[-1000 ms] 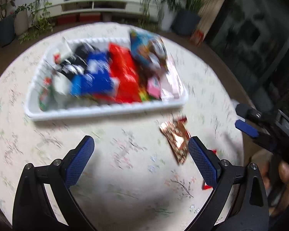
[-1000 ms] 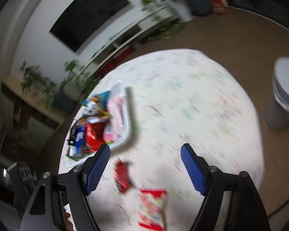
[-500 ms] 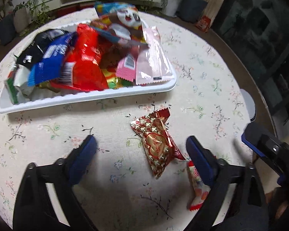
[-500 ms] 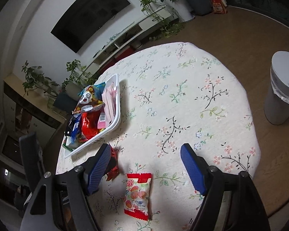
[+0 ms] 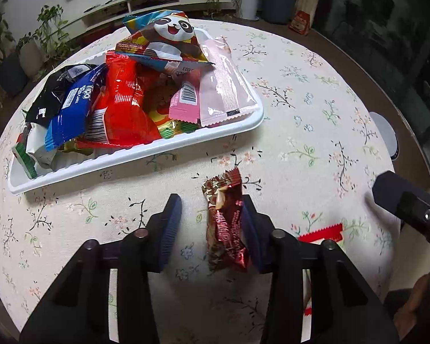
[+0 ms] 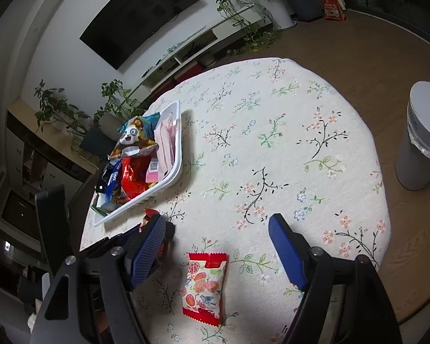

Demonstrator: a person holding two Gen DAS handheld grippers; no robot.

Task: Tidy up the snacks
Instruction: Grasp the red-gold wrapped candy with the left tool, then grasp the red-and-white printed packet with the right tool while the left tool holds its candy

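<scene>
Item 1 — left claw [image 5: 212,223]: jaws closing around a dark red foil snack packet [image 5: 226,223] that lies flat on the tabletop [image 5: 301,91]. The right-hand pad already touches the packet's edge; the left-hand pad stands clear of it, with bare cloth between. Not yet a grip.

Item 2 — right claw [image 6: 215,252]: jaws wide apart, holding nothing, hovering over a red-and-white sweet packet [image 6: 205,286] at the near edge of the tabletop.

Item 3 — white tray [image 5: 134,154]: far left of the foil packet, well filled. Contents include a panda-print bag [image 5: 169,40] on top, a red bag [image 5: 123,106], a blue Tipo packet [image 5: 71,109], a black packet [image 5: 54,91] and pale pink wrappers [image 5: 223,83].

Item 4 — white bin [image 6: 421,137]: on the floor, far right, off the tabletop.

Handling note, step in hand: pick the foil packet and carry it to the tray. The packet sits off-centre between the jaws, so the closing left pad will likely push it sideways until both pads bear on it; a grip across its middle looks sounder than on the crimped end. Foil is slippery, so close fully before lifting. The tray is heaped, so the lower near-left corner looks the best place to set it down
</scene>
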